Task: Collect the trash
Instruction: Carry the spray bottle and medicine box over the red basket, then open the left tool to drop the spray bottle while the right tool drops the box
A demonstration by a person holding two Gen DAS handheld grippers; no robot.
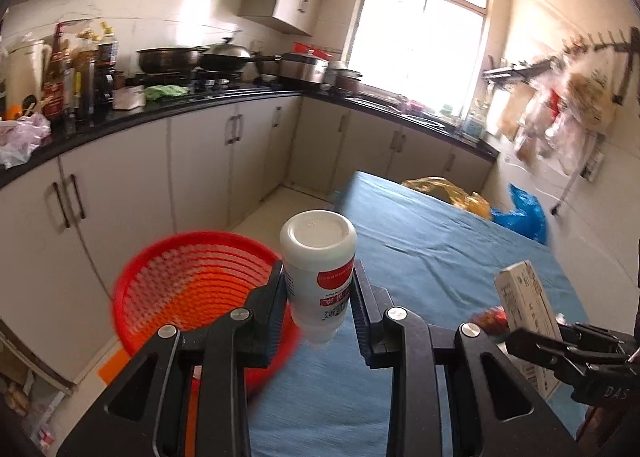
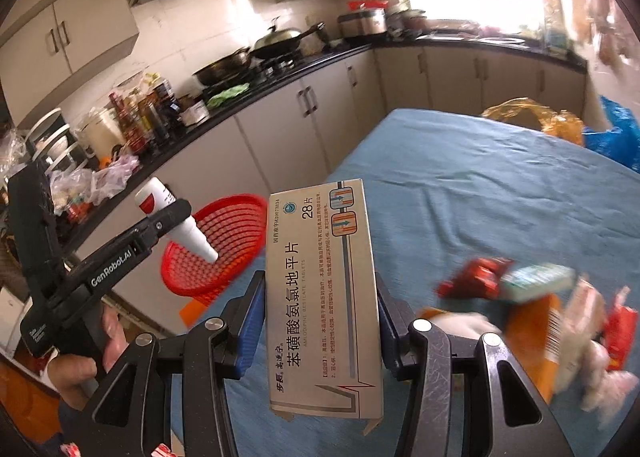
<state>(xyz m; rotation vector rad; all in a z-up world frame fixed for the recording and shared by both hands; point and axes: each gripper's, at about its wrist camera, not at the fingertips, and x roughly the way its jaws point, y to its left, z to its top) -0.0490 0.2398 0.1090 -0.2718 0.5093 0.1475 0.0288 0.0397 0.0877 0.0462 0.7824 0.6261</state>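
My left gripper (image 1: 318,289) is shut on a small white bottle (image 1: 318,257) with a red label, held bottom-up above the table's left edge. Just left of it stands a red plastic basket (image 1: 188,281). In the right wrist view the same bottle (image 2: 176,223) hangs nozzle-down in front of the basket (image 2: 224,245). My right gripper (image 2: 322,293) is shut on a flat white medicine box (image 2: 324,297) with printed text, over the blue tablecloth (image 2: 480,197). That box (image 1: 524,309) also shows at the right of the left wrist view.
More trash lies on the cloth at right: red wrappers (image 2: 472,277), a green-white pack (image 2: 536,281), an orange packet (image 2: 528,333). Yellow (image 1: 444,191) and blue bags (image 1: 520,213) sit at the table's far end. Kitchen cabinets (image 1: 200,161) and a cluttered black counter run along the left.
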